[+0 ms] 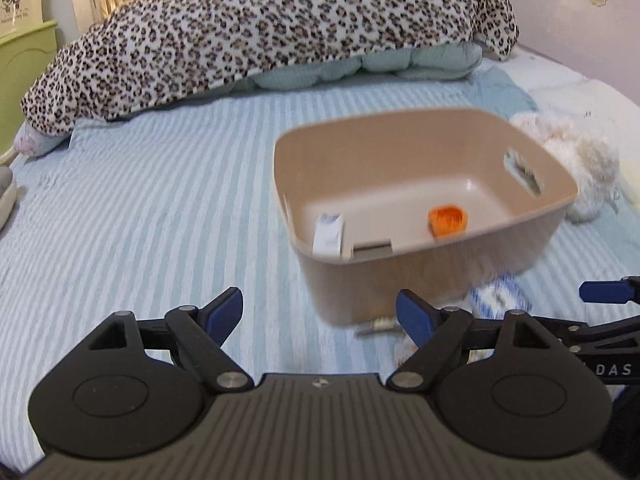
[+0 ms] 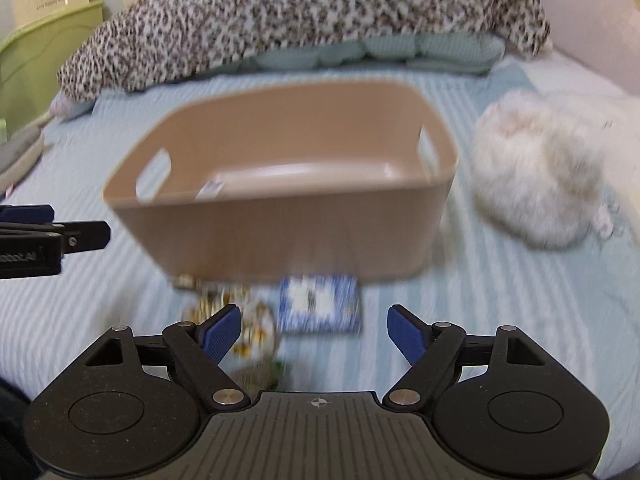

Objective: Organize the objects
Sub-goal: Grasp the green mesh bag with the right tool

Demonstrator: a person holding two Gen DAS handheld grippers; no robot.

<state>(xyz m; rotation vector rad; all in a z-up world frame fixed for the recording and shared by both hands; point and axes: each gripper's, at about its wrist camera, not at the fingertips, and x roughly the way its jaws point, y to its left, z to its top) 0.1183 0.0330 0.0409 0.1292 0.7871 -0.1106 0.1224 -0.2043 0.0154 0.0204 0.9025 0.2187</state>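
A tan plastic bin point(image 1: 440, 288) point(image 2: 280, 236) sits on the striped bedsheet. Inside it lie a small orange object point(image 1: 447, 220) and a white-and-blue packet point(image 1: 329, 234) point(image 2: 210, 189). In front of the bin, on the sheet, lie a blue-and-white packet point(image 2: 320, 308) point(image 1: 500, 300), a yellow-patterned wrapper point(image 2: 256, 328) and a small metallic item point(image 2: 184, 281) point(image 1: 378, 325). My left gripper point(image 1: 320, 314) is open and empty, near the bin's front left corner. My right gripper point(image 2: 316, 330) is open with nothing held, just short of the blue-and-white packet.
A white fluffy plush point(image 2: 536, 176) point(image 1: 576, 160) lies right of the bin. A leopard-print blanket point(image 1: 256, 28) over a pale green quilt point(image 1: 360, 66) fills the back of the bed. A green cabinet point(image 1: 20, 64) stands at the left.
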